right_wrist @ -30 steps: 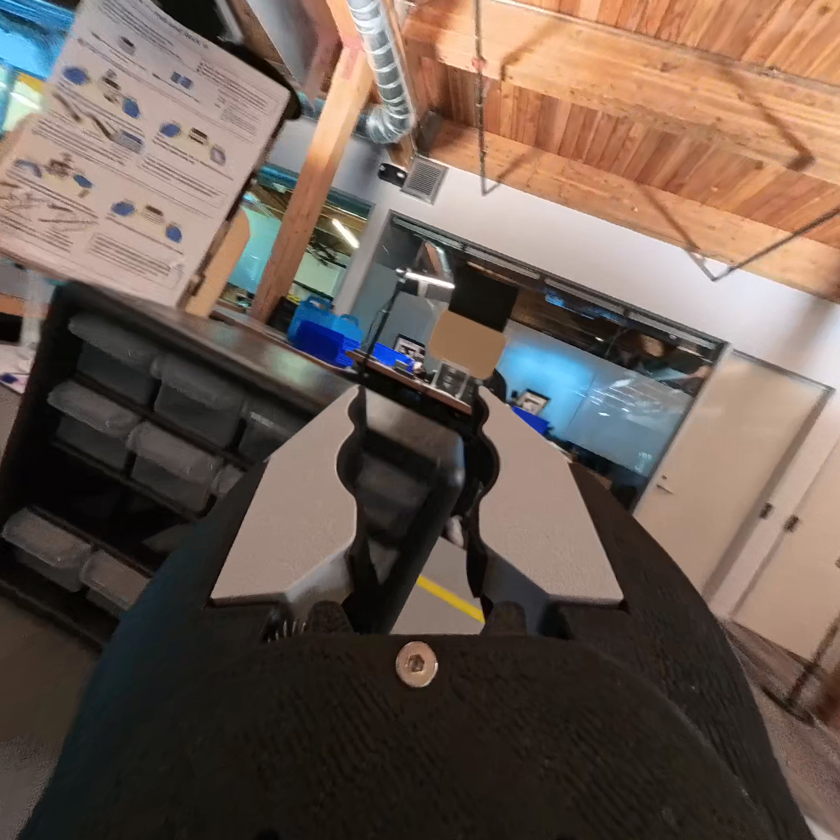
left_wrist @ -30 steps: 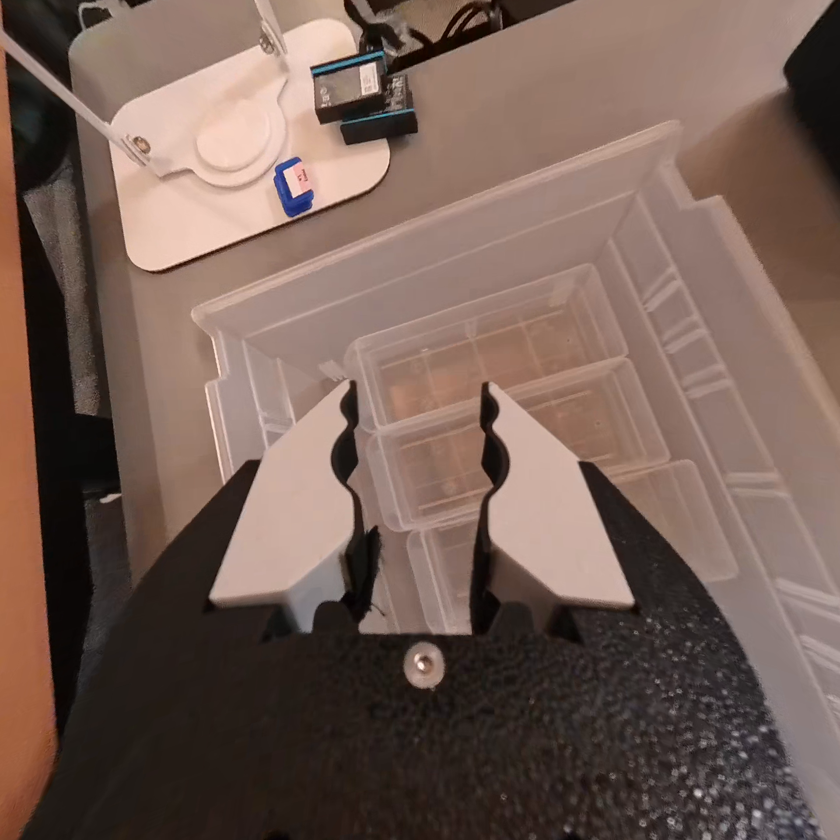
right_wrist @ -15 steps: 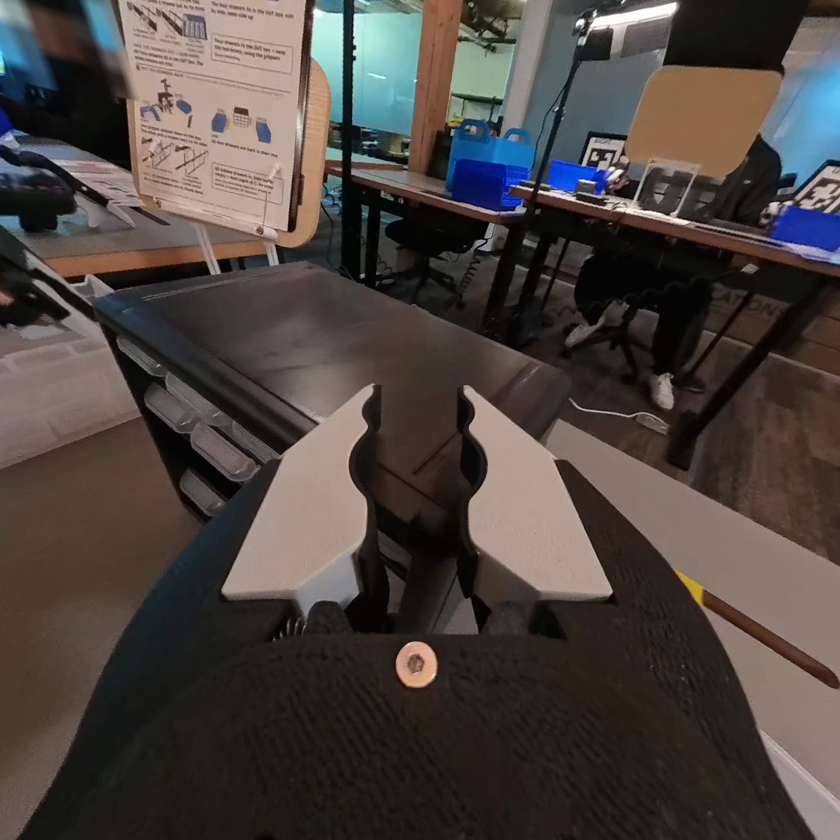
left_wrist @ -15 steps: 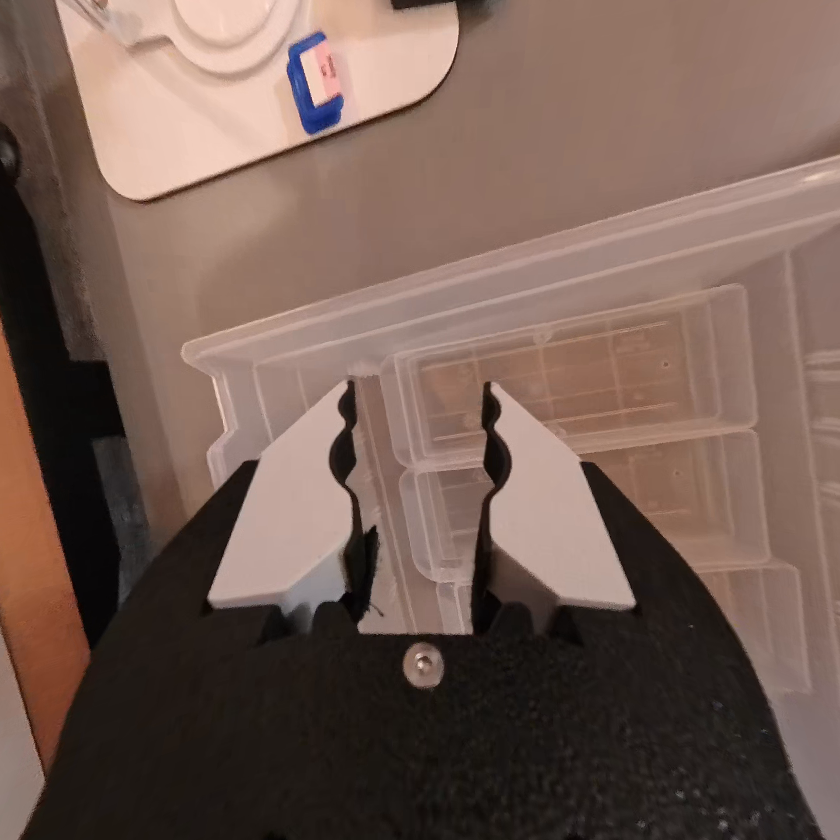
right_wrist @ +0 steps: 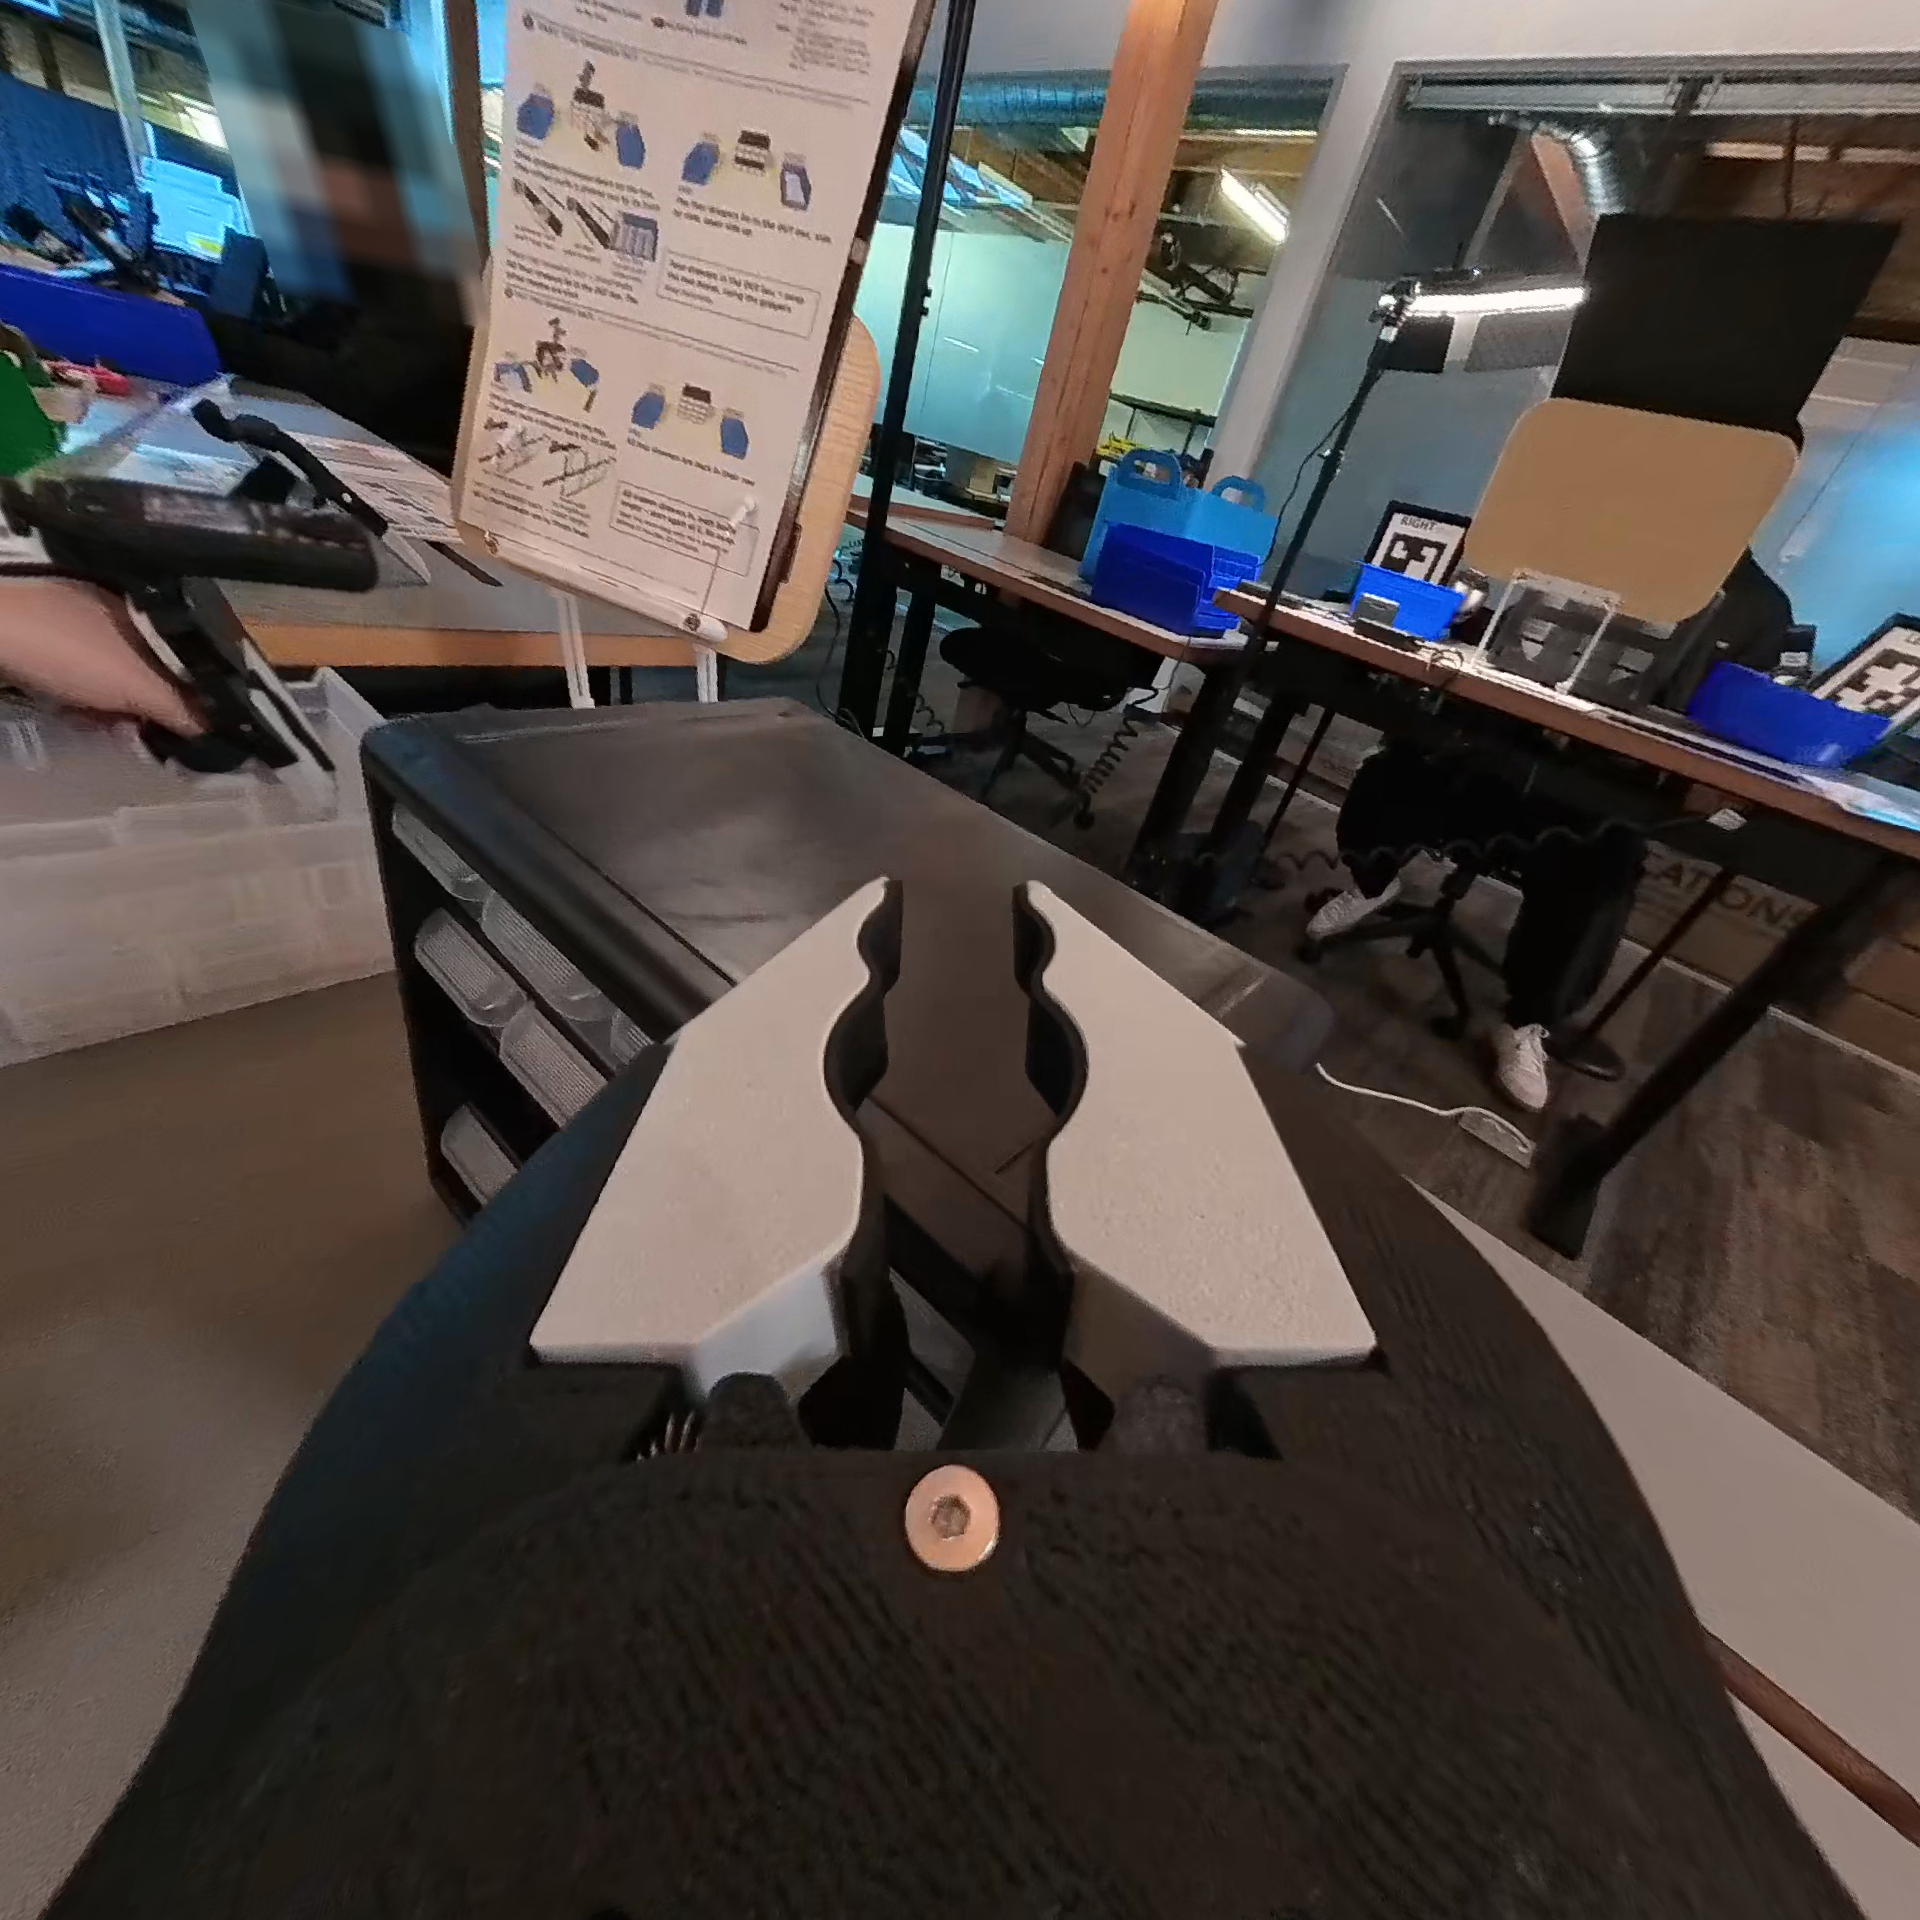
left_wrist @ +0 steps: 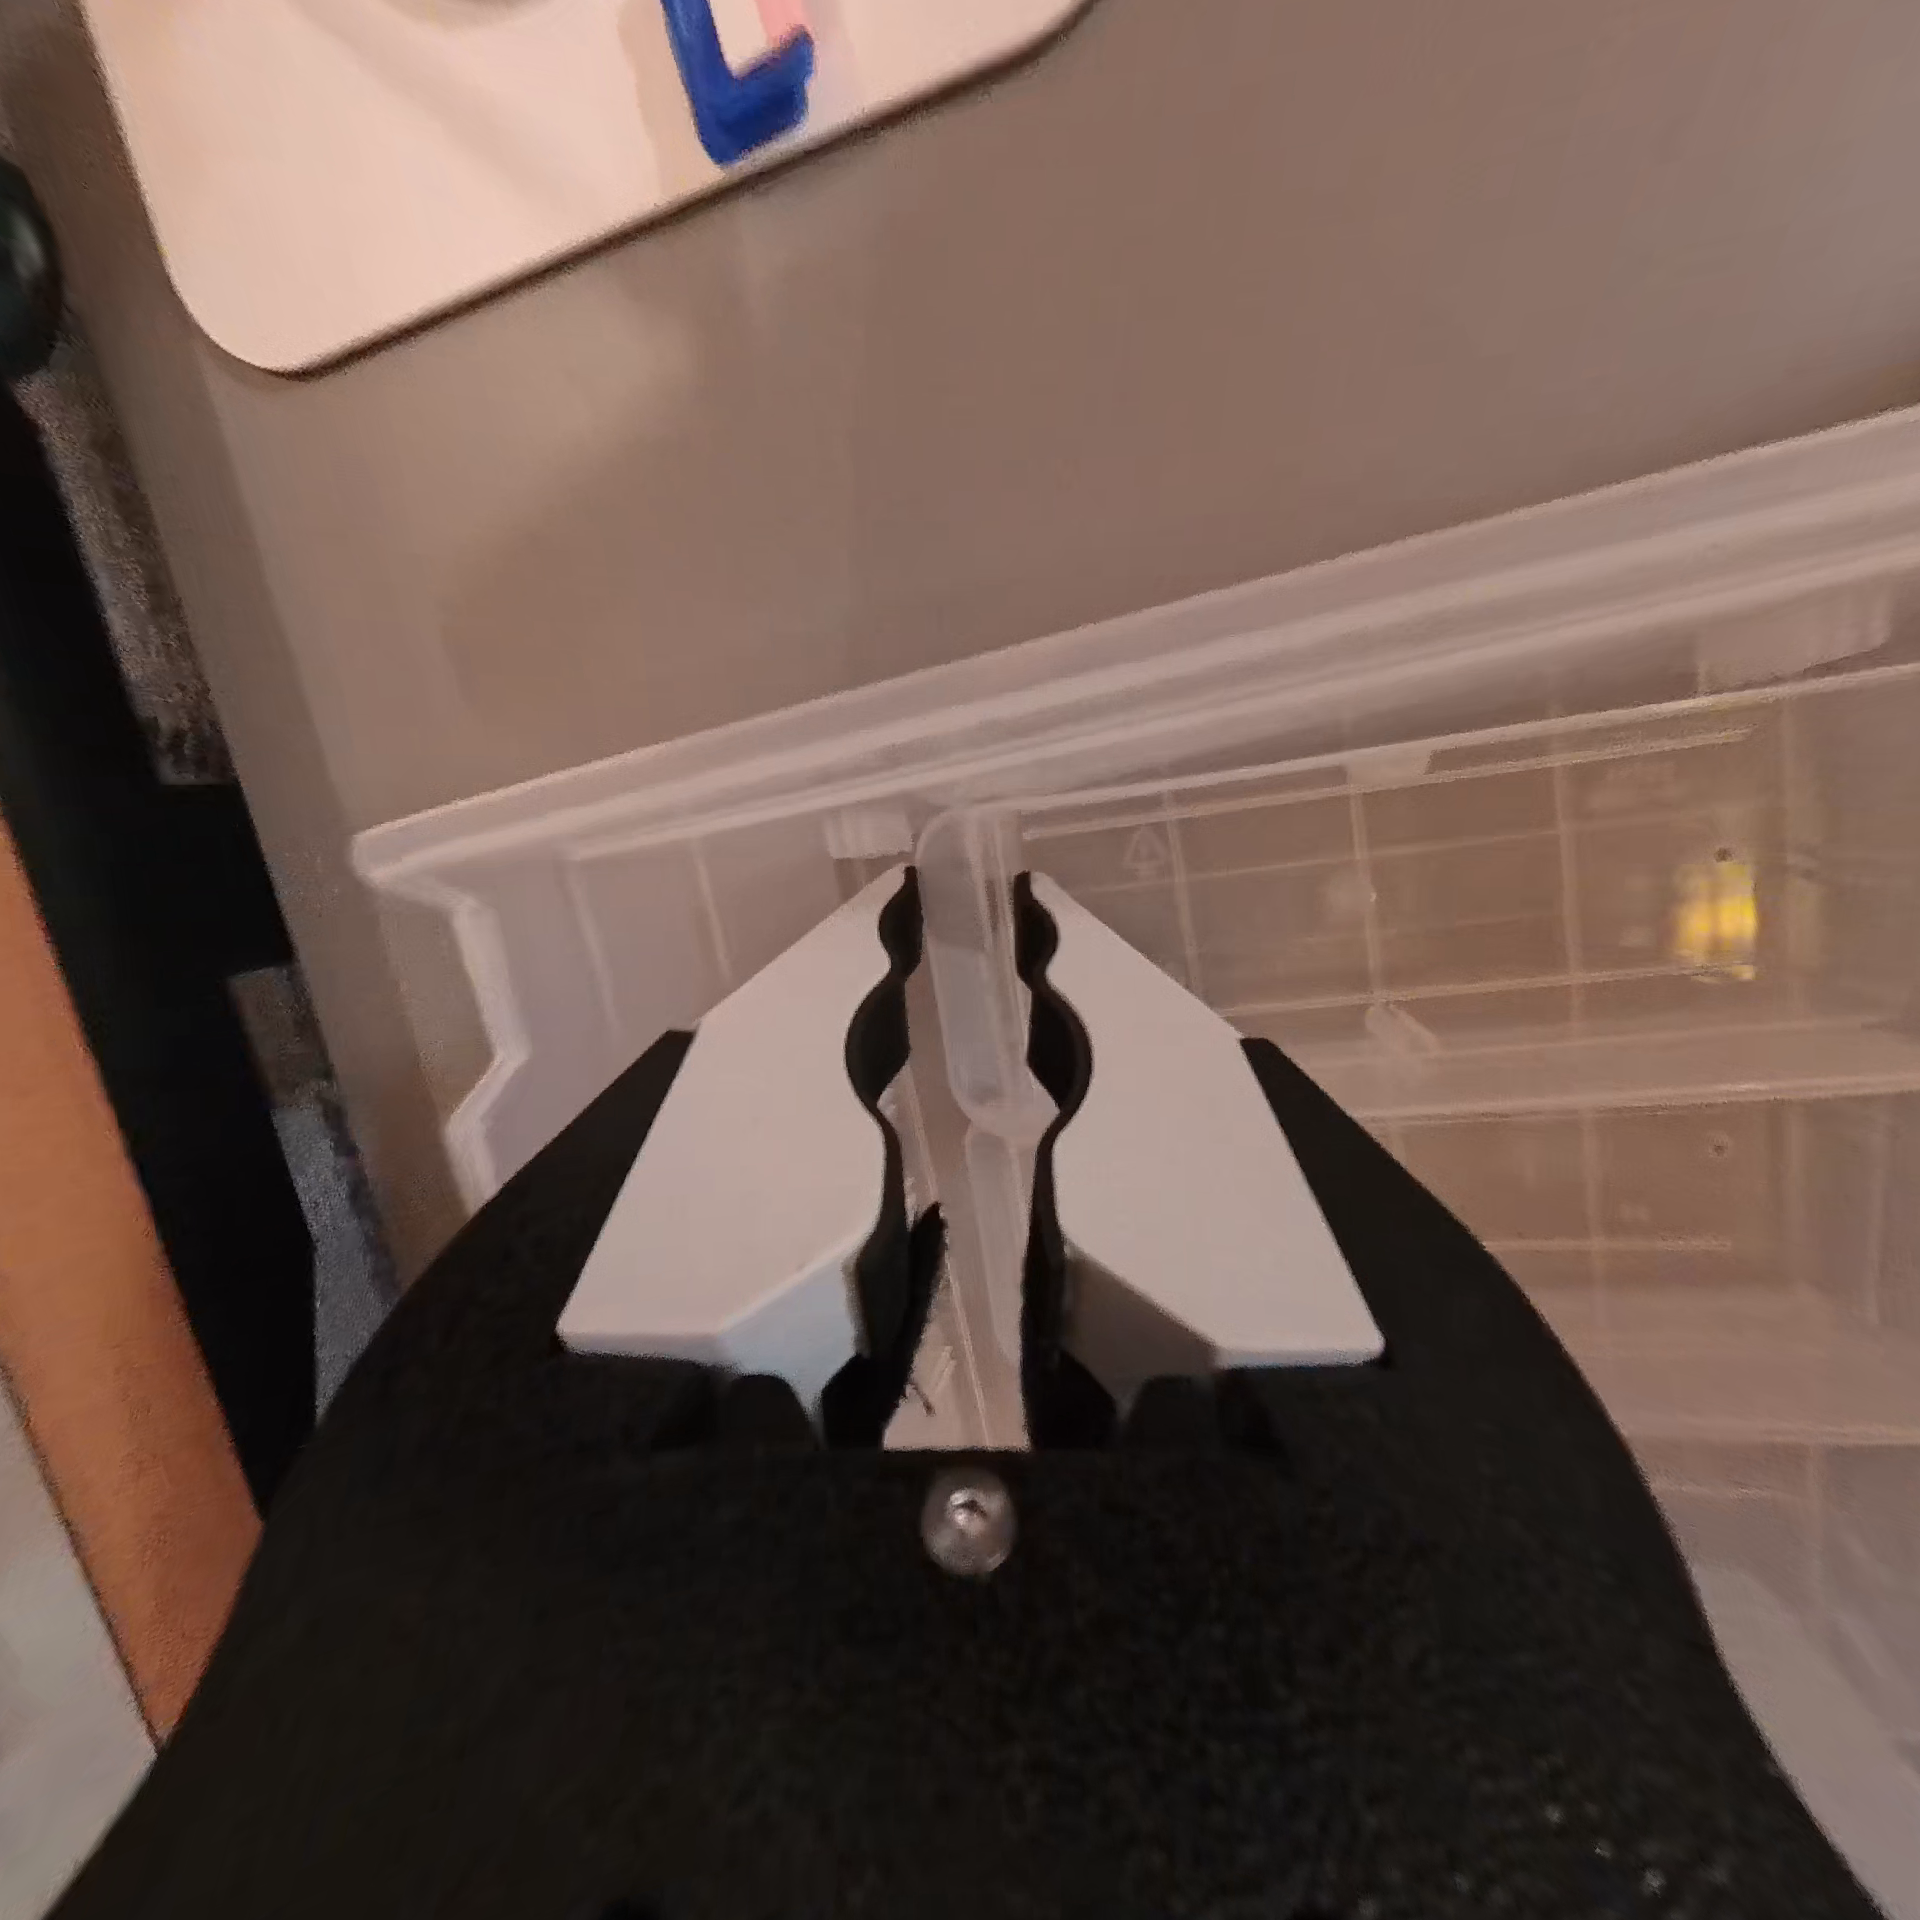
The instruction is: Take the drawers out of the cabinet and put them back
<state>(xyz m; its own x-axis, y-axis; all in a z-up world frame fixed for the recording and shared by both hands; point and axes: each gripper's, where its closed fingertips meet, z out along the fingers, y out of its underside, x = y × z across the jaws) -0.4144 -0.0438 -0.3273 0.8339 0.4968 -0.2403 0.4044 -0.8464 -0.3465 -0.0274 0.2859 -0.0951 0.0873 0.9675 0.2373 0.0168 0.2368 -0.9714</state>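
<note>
Jaws of my left gripper (left_wrist: 966, 883) just pinched a clear drawer (left_wrist: 1455, 987) end wall in the bin (left_wrist: 623, 842), right gripper (right_wrist: 956, 904) narrowly parted, empty over cabinet (right_wrist: 727, 810) — refill starts.

Wooden post (right_wrist: 1107, 260) rising mid-room, long desks (right_wrist: 1558, 696) with blue bins (right_wrist: 1174, 540) behind, glass partitions (right_wrist: 966, 343) glowing, grey carpet (right_wrist: 1714, 1226).

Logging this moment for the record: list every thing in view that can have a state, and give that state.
left gripper: shut on the handle of a clear drawer.
clear drawer: out of the cabinet, lying in the clear bin.
clear bin: open-topped, holding drawers.
right gripper: open, empty, above the cabinet top.
cabinet: upright, several drawers inside, some slots dark.
</note>
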